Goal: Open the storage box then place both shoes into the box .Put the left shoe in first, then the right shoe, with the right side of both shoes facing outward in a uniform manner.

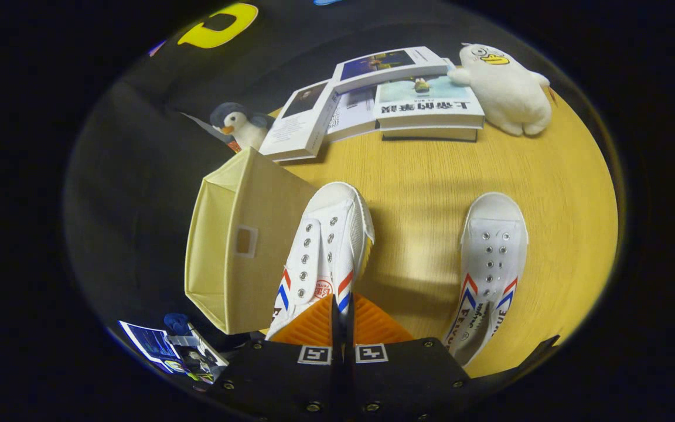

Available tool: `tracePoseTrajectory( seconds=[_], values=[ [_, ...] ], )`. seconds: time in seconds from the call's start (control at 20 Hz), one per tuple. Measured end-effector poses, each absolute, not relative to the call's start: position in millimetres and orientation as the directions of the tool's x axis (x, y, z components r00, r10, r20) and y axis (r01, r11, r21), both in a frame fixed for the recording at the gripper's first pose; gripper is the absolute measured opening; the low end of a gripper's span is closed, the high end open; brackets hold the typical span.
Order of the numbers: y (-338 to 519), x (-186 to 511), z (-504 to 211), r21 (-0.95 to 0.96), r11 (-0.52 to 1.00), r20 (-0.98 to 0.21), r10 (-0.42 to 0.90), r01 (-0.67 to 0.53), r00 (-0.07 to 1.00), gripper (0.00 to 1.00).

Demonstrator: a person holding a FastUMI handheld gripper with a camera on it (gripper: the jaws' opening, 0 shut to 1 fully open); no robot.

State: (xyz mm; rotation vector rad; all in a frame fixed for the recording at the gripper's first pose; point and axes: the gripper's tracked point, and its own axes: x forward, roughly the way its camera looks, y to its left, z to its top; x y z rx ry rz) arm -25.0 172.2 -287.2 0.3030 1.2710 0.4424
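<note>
My tongs (pixel 341 313) are pinching the near shoe (pixel 323 252) at its tongue edge, lifted beside the open storage box (pixel 238 246). It looks light, with soft canvas. The other shoe (pixel 490 264) lies on the surface (pixel 425 176).

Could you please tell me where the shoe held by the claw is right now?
The claw is shut on the shoe, which is tilted beside the cloth box, over the wooden table.

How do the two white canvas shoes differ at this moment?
The shoe beside the beige fabric box is gripped: hand-held gripper fingers pinch its side wall, tilting it. The other white canvas shoe lies flat and untouched on the wooden table. Both share red-blue stripes and metal eyelets.
</note>
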Motion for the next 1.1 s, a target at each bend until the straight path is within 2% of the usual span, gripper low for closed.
tracePoseTrajectory(
  seconds=[0.35, 0.55, 1.1],
  values=[
    [206.1, -10.1, -211.3, 0.474, 0.841, -0.794, 0.536, -0.26, 0.286, 0.01],
    [233.9, -6.9, -190.2, 0.473, 0.819, -0.778, 0.561, -0.323, 0.282, 0.0],
    [326.1, -9.9, -193.8, 0.481, 0.768, -0.78, 0.595, -0.423, 0.193, 0.0]
  ],
)
